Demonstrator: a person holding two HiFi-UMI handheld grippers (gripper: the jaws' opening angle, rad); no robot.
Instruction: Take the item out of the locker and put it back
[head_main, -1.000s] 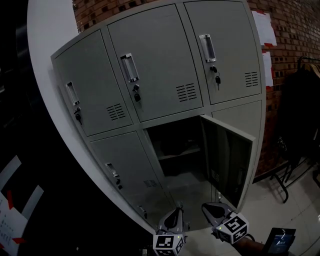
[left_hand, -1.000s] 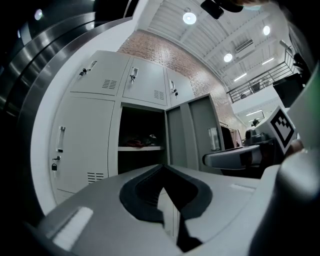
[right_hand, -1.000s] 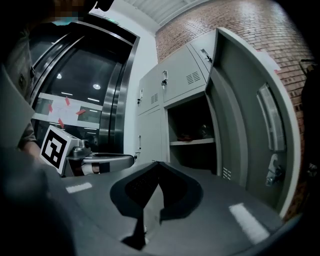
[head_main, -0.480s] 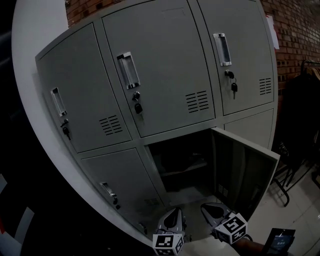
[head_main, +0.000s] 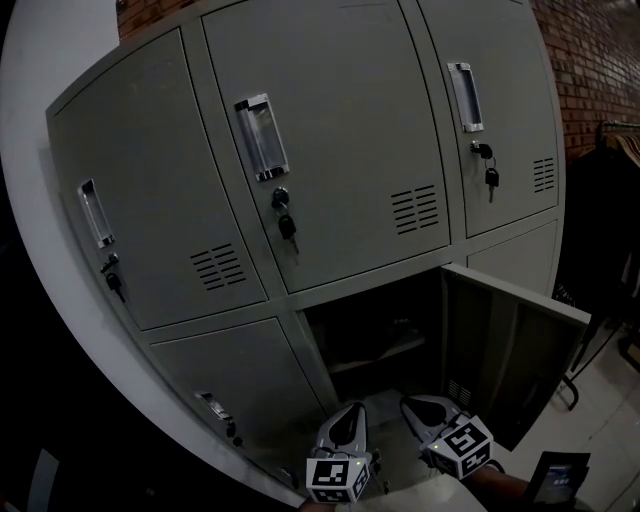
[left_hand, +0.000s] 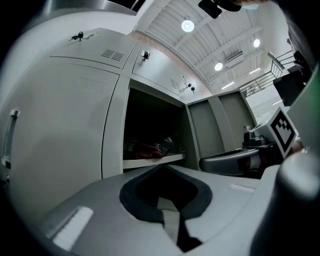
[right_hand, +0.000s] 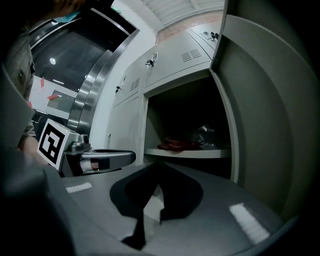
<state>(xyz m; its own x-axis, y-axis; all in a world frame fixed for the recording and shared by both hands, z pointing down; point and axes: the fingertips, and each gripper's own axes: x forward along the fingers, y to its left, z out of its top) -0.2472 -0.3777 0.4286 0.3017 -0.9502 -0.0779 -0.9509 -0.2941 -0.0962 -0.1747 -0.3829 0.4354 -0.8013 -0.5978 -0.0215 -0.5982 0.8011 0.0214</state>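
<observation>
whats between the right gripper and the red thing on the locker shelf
Nothing. In the right gripper view the stretch from the right gripper to the red item is bare, with only the shelf edge below the item.

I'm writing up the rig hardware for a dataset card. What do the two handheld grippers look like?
They match. The left gripper and right gripper have smooth, light-grey, curved jaw shells with dark padded lining inside. Each carries a white cube printed with black square markers on its faces: the left cube and the right cube.
</observation>
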